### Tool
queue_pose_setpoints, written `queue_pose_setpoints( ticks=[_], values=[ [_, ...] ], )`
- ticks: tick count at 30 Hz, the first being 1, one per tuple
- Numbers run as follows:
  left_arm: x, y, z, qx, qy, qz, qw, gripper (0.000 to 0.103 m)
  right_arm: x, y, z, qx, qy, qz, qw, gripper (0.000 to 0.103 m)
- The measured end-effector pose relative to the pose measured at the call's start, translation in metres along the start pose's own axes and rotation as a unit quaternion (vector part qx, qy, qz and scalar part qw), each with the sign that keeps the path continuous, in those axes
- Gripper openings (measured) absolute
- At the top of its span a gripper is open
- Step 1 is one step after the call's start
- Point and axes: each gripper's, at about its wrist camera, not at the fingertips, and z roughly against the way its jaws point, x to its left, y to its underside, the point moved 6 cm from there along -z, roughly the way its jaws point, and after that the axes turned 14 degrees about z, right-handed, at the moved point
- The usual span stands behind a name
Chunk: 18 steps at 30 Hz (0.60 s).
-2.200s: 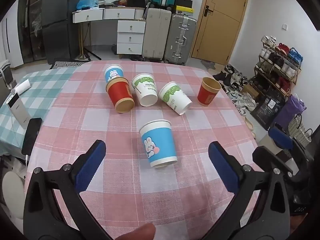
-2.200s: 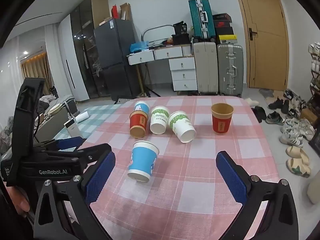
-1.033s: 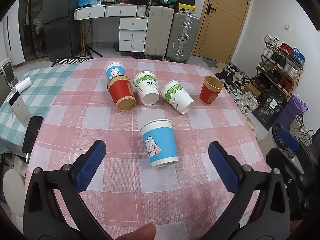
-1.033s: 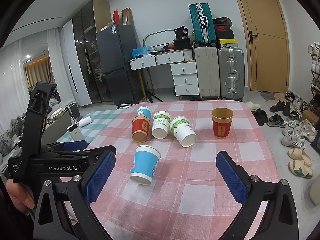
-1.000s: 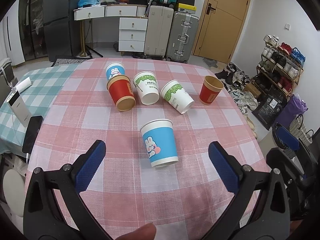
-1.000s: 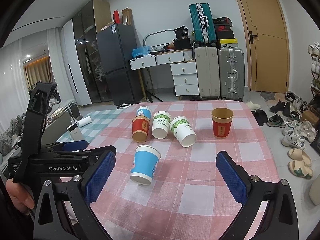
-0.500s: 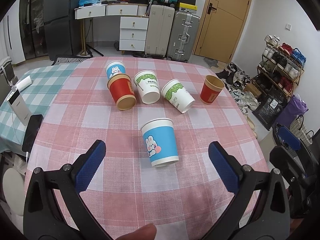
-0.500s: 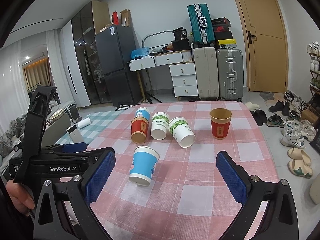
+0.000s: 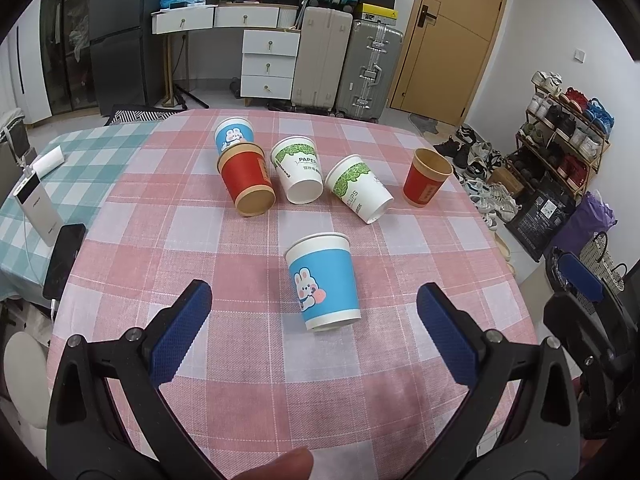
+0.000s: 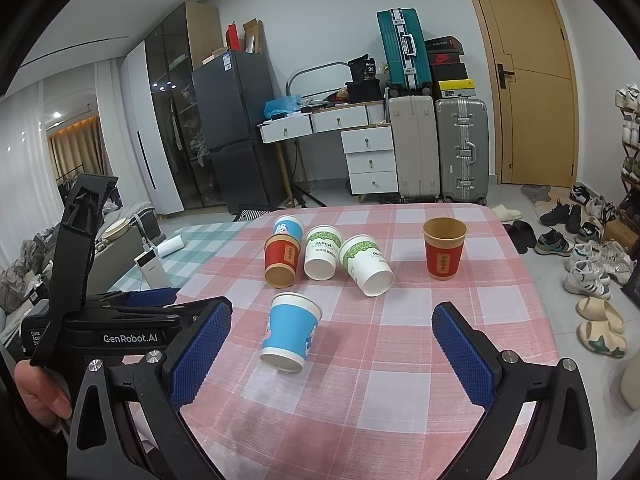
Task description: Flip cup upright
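Observation:
A blue paper cup with a rabbit picture point(image 9: 324, 282) point(image 10: 291, 330) stands upside down on the pink checked tablecloth point(image 9: 248, 360), nearest to me. Behind it lie a red cup point(image 9: 246, 184), a white cup with green print point(image 9: 298, 174) and a second white-and-green cup point(image 9: 358, 188), all on their sides. Another blue rabbit cup point(image 9: 234, 134) is behind the red one. A red cup point(image 9: 424, 182) point(image 10: 443, 252) stands upright at the right. My left gripper point(image 9: 314, 330) is open and empty, just short of the blue cup. My right gripper point(image 10: 332, 354) is open and empty.
A black phone point(image 9: 64, 260) and a white power bank point(image 9: 34, 212) lie at the table's left on a green checked cloth. Suitcases point(image 9: 348, 64), drawers and a door stand beyond the table. A shoe rack point(image 9: 568, 120) is on the right. The left gripper's body point(image 10: 104, 320) shows in the right wrist view.
Both cameras have drifted back and up slightly; the cups have not moved. Both grippers stay open.

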Motion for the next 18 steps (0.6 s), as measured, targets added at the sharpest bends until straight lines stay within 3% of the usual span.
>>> queue_pose_setpoints(
  ticks=[18],
  values=[
    [0.0052,0.0018,-0.0023,0.002,-0.001,0.002,1.0000,0.102,0.0014,-0.0012,-0.0007,-0.003,0.001,-0.002,1.000,0.103]
  ],
)
